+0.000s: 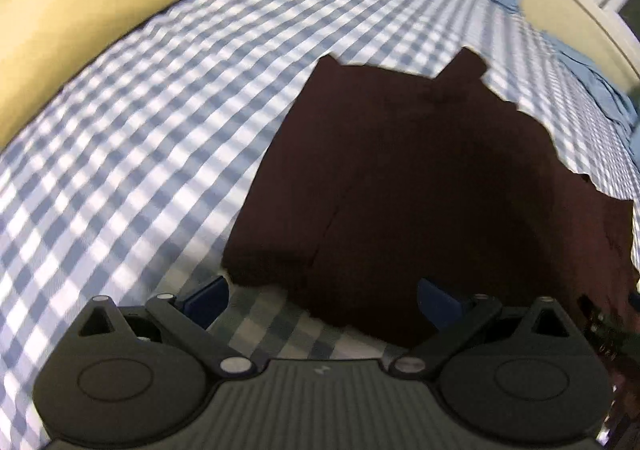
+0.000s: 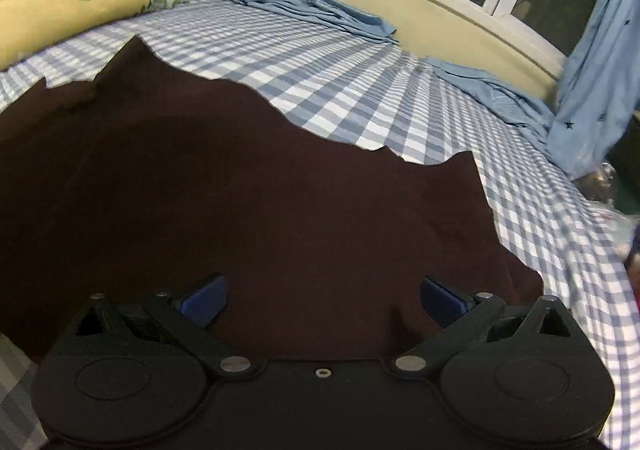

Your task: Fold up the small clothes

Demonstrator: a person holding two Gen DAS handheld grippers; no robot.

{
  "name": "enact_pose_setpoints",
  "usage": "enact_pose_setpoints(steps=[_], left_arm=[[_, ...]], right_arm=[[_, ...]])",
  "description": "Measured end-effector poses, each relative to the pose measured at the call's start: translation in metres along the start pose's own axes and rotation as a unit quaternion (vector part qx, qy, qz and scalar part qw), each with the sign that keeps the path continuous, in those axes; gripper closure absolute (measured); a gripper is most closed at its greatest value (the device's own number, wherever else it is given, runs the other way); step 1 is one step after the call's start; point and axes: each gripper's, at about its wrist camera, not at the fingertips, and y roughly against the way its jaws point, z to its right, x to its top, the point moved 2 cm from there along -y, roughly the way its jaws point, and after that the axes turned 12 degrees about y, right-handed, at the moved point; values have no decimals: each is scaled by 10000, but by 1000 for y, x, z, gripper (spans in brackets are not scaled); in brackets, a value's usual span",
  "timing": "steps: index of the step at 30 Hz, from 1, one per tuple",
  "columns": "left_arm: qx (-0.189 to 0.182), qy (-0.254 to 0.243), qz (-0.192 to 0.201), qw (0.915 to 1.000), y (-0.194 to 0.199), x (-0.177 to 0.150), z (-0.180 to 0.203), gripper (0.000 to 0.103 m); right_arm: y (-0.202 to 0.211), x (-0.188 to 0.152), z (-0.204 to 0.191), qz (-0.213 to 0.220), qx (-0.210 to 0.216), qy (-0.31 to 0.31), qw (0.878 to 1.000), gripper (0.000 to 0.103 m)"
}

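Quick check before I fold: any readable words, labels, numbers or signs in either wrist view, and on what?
No readable text in either view.
Left gripper body: a small pale mark, too small to read.
Yellow pillow: an avocado picture, no words.
Dark maroon garment: no label visible.
Blue curtain: small star prints only.

A dark maroon garment (image 2: pixel 240 190) lies flat on a blue-checked bedsheet (image 2: pixel 380 90), with open sheet to its left and far side. A yellow avocado pillow (image 2: pixel 72 10) blocks the far left; blue curtains (image 2: pixel 592 70) crowd the window edge.
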Motion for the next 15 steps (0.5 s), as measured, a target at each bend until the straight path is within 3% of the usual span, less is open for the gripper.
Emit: enact_pose_setpoints(steps=[5, 11, 15], left_arm=[[-387, 269, -374, 9982, -1, -9, -6, 1], [-887, 878, -481, 9910, -15, -13, 0, 1], [-811, 1195, -485, 9883, -30, -12, 10, 1]], right_arm=[[3, -10, 2, -224, -161, -592, 9979, 1], [11, -14, -5, -261, -204, -582, 9978, 1], [4, -17, -8, -515, -173, -751, 9957, 1]])
